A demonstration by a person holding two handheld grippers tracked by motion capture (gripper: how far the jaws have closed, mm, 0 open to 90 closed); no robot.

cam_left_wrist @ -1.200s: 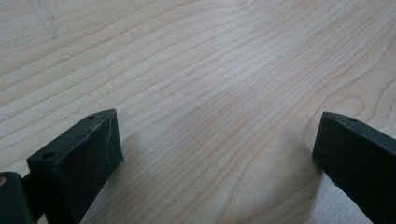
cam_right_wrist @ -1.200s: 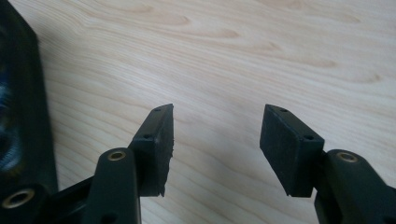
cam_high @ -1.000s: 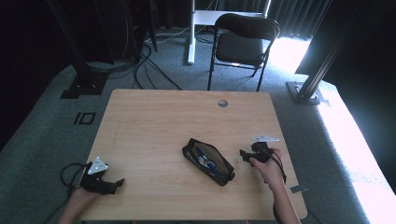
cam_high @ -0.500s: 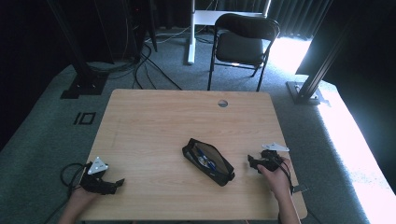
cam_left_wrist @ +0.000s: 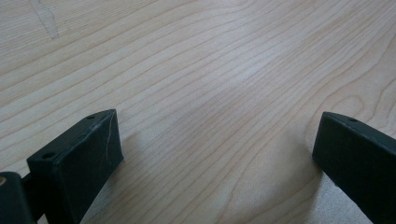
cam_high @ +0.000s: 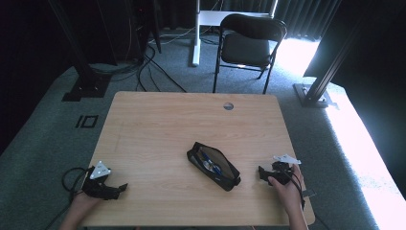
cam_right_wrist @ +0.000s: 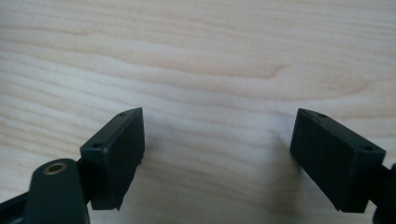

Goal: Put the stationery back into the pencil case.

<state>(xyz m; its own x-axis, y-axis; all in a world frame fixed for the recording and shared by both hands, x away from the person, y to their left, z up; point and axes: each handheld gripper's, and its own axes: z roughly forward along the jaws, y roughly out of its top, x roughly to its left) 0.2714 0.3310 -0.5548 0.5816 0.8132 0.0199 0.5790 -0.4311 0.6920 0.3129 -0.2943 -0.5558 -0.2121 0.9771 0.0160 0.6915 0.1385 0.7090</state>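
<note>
The open black pencil case (cam_high: 213, 166) lies slantwise at the table's (cam_high: 158, 124) near middle; just to its right rests the right gripper (cam_high: 264, 173), jaws wide, while the left gripper (cam_high: 119, 188), equally spread, sits well apart

Black pencil case (cam_high: 213, 166) lies unzipped, diagonal, mid-table.

Both grippers are matte black with blocky rectangular jaws, each jaw face marked by small screw holes. The left gripper (cam_high: 106, 184) carries a grey three-cornered plate and a looping black cable; the right gripper (cam_high: 274, 173) has the same plate, with its cable trailing toward 5 o'clock.
</note>
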